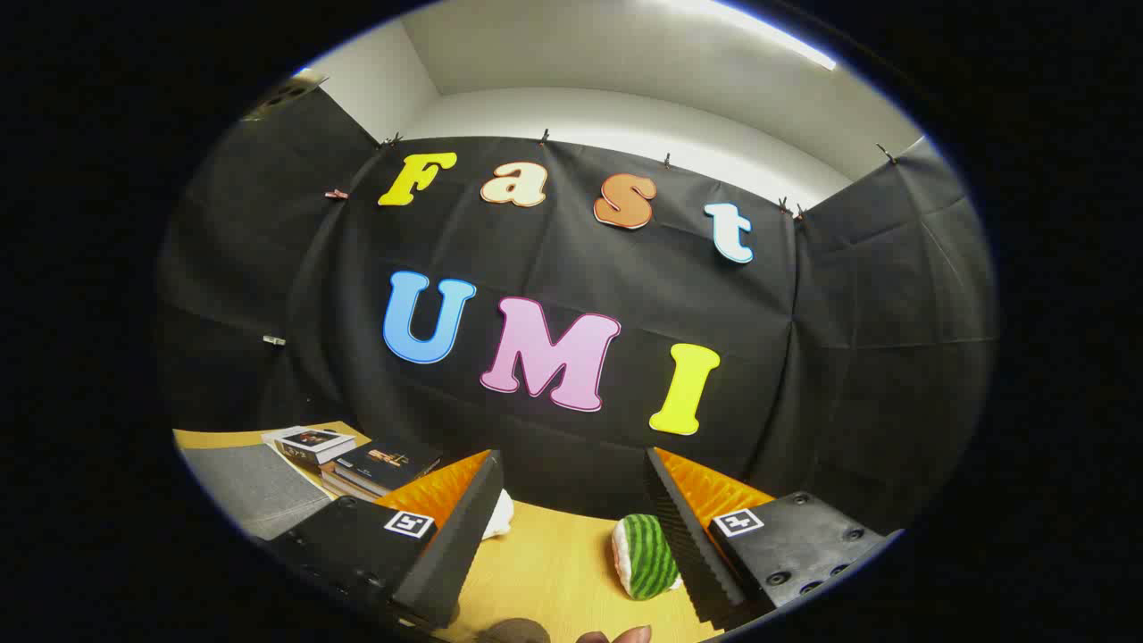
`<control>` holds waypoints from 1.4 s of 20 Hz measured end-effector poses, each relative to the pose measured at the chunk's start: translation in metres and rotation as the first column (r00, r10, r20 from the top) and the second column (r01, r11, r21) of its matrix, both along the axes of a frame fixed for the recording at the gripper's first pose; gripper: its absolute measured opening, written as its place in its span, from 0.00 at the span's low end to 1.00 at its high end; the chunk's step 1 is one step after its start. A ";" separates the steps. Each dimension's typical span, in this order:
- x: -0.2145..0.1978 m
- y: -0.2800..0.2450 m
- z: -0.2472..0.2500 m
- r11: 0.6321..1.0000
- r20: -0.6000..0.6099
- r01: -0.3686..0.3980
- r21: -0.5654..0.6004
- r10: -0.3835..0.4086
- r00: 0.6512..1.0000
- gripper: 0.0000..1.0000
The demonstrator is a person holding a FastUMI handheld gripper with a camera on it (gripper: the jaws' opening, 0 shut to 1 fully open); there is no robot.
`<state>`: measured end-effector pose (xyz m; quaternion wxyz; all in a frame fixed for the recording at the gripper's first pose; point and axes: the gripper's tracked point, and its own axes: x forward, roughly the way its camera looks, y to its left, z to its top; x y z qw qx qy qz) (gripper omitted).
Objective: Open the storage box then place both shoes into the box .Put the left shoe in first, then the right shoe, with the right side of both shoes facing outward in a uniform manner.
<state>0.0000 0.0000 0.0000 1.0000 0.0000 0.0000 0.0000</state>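
The black cloth wall takes up most of the frame, with a pale ceiling and a light strip above it in the upper right. Below it, across the bottom, runs the wooden table.

At lower left a grey mat lies on the table, and just beyond it is a short stack of books.

The tongs are held level and pointed at the wall, fingers spread wide apart with nothing between them but bare tabletop; they are released, not grasping anything.

Two small items sit on the table near the fingers. A watermelon-patterned slipper, green striped with a pink and white edge, lies just inside the right finger, touching or nearly touching its inner face. Its long axis appears to run roughly along the finger, away from the viewer, though much of it is cut off. A white object peeks out from behind the left finger; whether it is the second shoe cannot be told.

A fingertip shows at the very bottom centre.

Judgement: the slipper lies low and to the right of the open gap, so a grasp would call for tipping the tongs downward and shifting right.
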 end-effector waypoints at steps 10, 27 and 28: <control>0.008 0.036 -0.006 0.989 0.005 -0.132 -0.070 0.133 0.991 0.97; 0.007 0.101 0.028 0.936 0.009 -0.343 0.072 0.344 0.939 0.97; 0.004 0.109 0.032 0.922 0.012 -0.376 0.091 0.377 0.926 0.97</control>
